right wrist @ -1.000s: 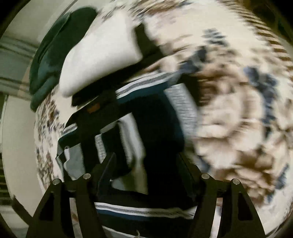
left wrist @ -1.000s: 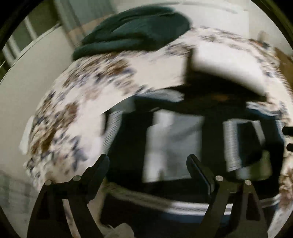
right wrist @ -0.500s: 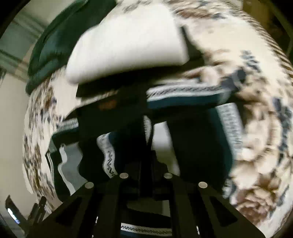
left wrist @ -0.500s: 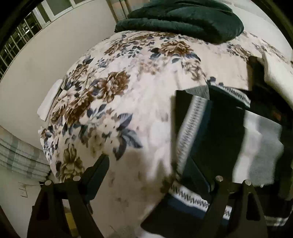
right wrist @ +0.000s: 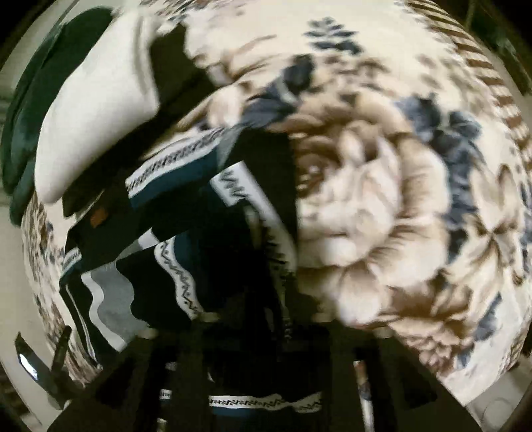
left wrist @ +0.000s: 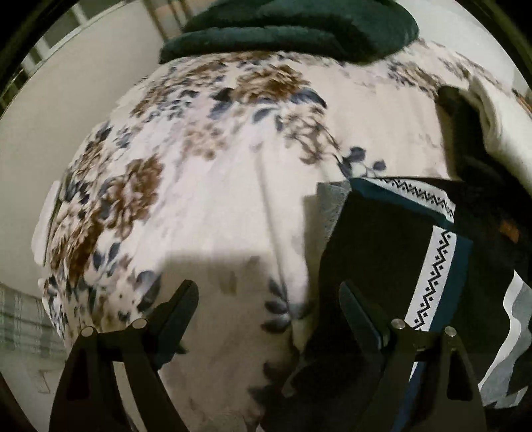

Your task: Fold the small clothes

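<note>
On the floral bedspread point(left wrist: 212, 206) lies a dark sweater point(left wrist: 382, 239) with teal panels and white zigzag-patterned bands, partly folded over itself and lying toward the right of the left wrist view. The left gripper point(left wrist: 267, 299) hovers over the sweater's left edge with its fingers spread wide and nothing between them; its right finger point(left wrist: 359, 312) is over the dark cloth, its left finger point(left wrist: 179, 305) over bare bedspread. At the far end of the bed sits a folded dark green blanket point(left wrist: 292, 30), and to the right, beyond the sweater, a stack with a folded white garment point(right wrist: 96, 109) resting on a black one point(left wrist: 465, 139).

From the right wrist, the picture is heavily blurred. The right gripper point(right wrist: 266, 319) sits low in a bunch of the sweater's dark fabric, and its fingers appear drawn together on the cloth, though the blur and darkness make this hard to confirm. A patterned band point(right wrist: 262, 400) drapes across the gripper's body.
</note>
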Tool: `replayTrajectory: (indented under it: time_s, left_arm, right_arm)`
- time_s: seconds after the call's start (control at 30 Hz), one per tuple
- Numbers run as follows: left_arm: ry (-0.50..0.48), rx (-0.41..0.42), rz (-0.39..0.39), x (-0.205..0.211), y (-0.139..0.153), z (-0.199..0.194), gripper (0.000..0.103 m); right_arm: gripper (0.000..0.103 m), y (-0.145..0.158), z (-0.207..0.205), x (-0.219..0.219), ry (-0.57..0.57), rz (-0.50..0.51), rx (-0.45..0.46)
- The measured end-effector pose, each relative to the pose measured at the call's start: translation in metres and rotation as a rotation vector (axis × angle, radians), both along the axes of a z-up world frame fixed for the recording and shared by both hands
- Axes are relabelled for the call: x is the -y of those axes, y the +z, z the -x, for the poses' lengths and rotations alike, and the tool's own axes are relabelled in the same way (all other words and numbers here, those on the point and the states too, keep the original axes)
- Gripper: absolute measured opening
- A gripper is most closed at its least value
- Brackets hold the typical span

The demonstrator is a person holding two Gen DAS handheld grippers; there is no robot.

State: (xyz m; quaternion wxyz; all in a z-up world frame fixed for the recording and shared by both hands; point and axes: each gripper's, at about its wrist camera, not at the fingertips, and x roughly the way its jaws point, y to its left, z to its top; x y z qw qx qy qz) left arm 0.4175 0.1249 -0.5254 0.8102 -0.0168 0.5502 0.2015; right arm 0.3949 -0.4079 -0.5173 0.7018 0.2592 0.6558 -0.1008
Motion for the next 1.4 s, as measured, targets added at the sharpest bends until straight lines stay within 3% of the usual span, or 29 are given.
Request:
replayTrajectory:
  time_s: [0.13, 0.23, 0.37, 0.43, 0.5, 0.57, 0.67, 0.77, 0.87, 0.9, 0.97, 1.07, 1.17, 1.23, 1.4]
  left_arm:
    - [-0.050, 0.005, 0.005, 0.012, 0.010, 0.007, 0.086]
    - [-0.094, -0.013, -0.006, 0.024, 0.004, 0.011, 0.086]
    - [-0.134, -0.077, -0.031, 0.028, -0.026, 0.010, 0.086]
    - [-0.142, -0.096, -0.057, 0.024, -0.041, 0.011, 0.087]
    - [-0.149, -0.085, -0.041, 0.019, -0.038, 0.012, 0.088]
    - [-0.156, -0.067, -0.031, 0.017, -0.026, 0.016, 0.088]
    - [-0.153, -0.023, 0.032, 0.016, 0.002, 0.035, 0.088]
    - [-0.114, -0.018, 0.146, 0.013, 0.016, 0.056, 0.088]
    - [-0.061, -0.064, 0.286, 0.014, 0.008, 0.073, 0.088]
    - [-0.044, -0.083, 0.334, 0.014, 0.000, 0.077, 0.085]
    - [0.008, -0.134, 0.461, 0.012, -0.020, 0.081, 0.085]
    - [0.092, -0.115, 0.671, 0.005, -0.040, 0.083, 0.069]
    - [0.131, -0.088, 0.716, 0.004, -0.052, 0.075, 0.053]
    - [0.137, -0.073, 0.717, 0.005, -0.056, 0.068, 0.017]
    - [0.096, -0.038, 0.681, 0.008, -0.041, 0.066, 0.012]
  right_arm:
    - [0.046, 0.031, 0.014, -0.004, 0.015, 0.062, 0.116]
    - [0.050, 0.033, 0.015, -0.028, 0.099, 0.050, 0.137]
    - [0.050, 0.010, 0.008, -0.058, 0.187, 0.096, 0.068]
    - [0.050, -0.013, 0.008, -0.061, 0.205, 0.164, -0.024]
    - [0.050, -0.033, 0.012, -0.052, 0.168, 0.189, -0.116]
    - [0.050, -0.029, 0.018, -0.046, 0.118, 0.173, -0.120]
    - [0.050, 0.001, 0.030, -0.049, 0.071, 0.167, -0.057]
    - [0.050, 0.015, 0.042, -0.055, -0.013, -0.005, 0.011]
    - [0.050, 0.002, 0.049, -0.058, -0.162, -0.194, 0.034]
    - [0.049, -0.006, 0.049, -0.058, -0.199, -0.206, 0.032]
    - [0.034, -0.021, 0.047, -0.059, -0.273, -0.212, 0.036]
    - [0.012, -0.032, 0.048, -0.061, -0.320, -0.189, 0.041]
    - [0.003, -0.030, 0.045, -0.066, -0.320, -0.152, 0.044]
    - [0.003, -0.032, 0.044, -0.069, -0.327, -0.136, 0.043]
    - [0.002, -0.015, 0.060, -0.067, -0.327, -0.096, 0.048]
